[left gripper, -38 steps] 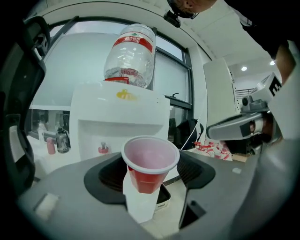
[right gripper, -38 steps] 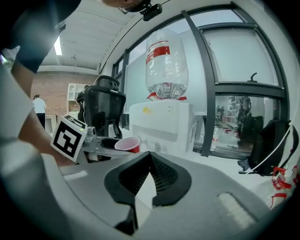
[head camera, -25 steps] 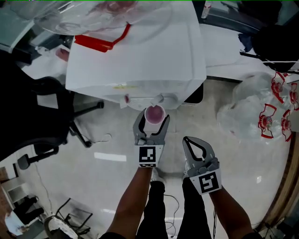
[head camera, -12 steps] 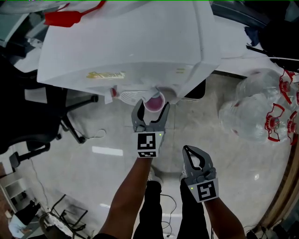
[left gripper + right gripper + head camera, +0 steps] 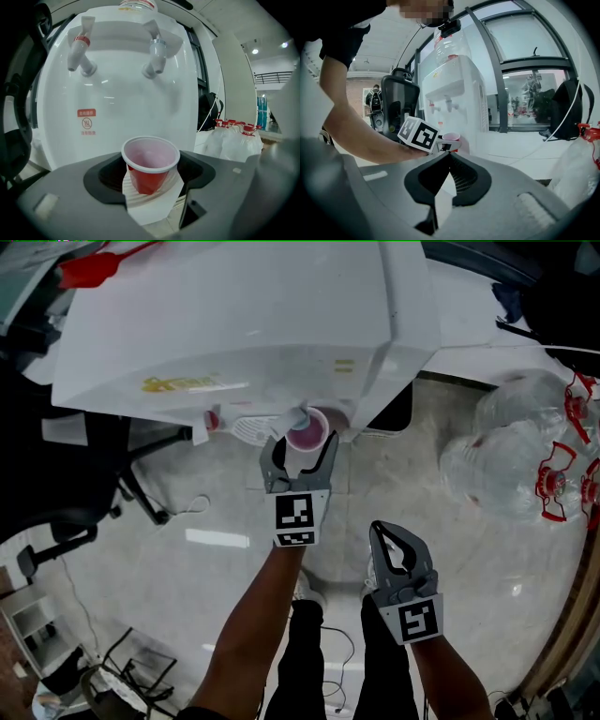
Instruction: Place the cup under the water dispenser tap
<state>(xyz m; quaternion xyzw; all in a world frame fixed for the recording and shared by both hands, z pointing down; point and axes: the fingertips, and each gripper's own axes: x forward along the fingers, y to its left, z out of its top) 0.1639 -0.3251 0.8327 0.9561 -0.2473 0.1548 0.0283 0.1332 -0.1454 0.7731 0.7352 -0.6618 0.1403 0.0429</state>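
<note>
Cup (image 5: 150, 161) gripped at dispenser tap

Red outside, pale pink within, white at the rim, standing upright. Clamped low on its body by the left gripper (image 5: 301, 448), jaws set wide apart and pressing on either side, ribbed pads against the red wall. In the head view, placed at upper centre of the frame, rim just beside the grey-collared tap (image 5: 155, 55) and close against the front of the white water dispenser (image 5: 234, 324). In the left gripper view, placed at lower centre, with that tap higher up and slightly to the right, apart from the rim. Further left on the dispenser's face, a red-collared tap (image 5: 78, 50), and below that a small red warning label (image 5: 86, 123). Lower right of centre in the head view, the right gripper (image 5: 382, 535): jaws closed tip to tip with nothing between them, held back from the dispenser over the glossy pale floor (image 5: 216, 549). At the far right edge, clear water bottles (image 5: 511, 460) with red caps. At the left edge, a black office chair (image 5: 89, 479).
</note>
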